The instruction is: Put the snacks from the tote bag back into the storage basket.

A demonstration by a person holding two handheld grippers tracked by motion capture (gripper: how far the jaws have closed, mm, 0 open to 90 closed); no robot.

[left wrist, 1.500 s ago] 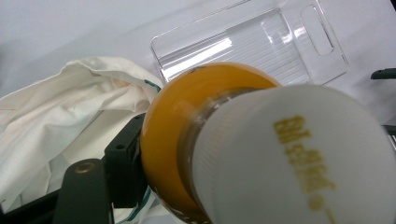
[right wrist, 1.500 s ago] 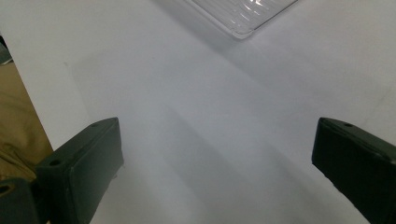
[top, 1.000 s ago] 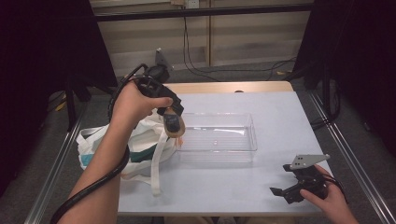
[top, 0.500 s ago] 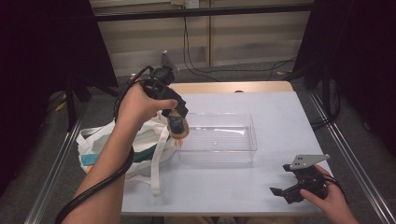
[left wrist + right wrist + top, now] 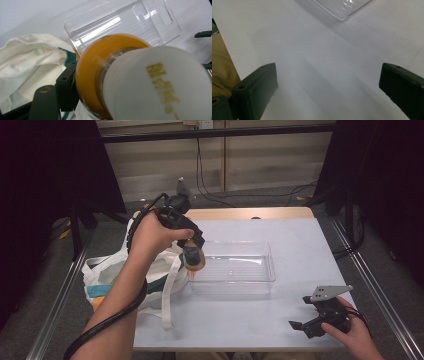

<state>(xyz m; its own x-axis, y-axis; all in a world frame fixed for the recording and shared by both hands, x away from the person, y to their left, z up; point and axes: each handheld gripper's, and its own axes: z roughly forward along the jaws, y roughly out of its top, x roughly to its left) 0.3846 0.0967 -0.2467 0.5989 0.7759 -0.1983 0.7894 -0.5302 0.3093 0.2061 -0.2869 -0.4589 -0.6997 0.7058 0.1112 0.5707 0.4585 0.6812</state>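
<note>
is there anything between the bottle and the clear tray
Nothing visible. The left gripper holds the orange bottle above the tray's left end, and the tray looks empty. The cloth bag lies off to the left.

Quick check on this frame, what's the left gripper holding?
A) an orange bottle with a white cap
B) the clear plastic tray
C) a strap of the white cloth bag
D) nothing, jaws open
A: the left gripper is clamped on the orange bottle, its white cap towards the camera, raised near the left end of the clear tray beside the white cloth bag.
</note>
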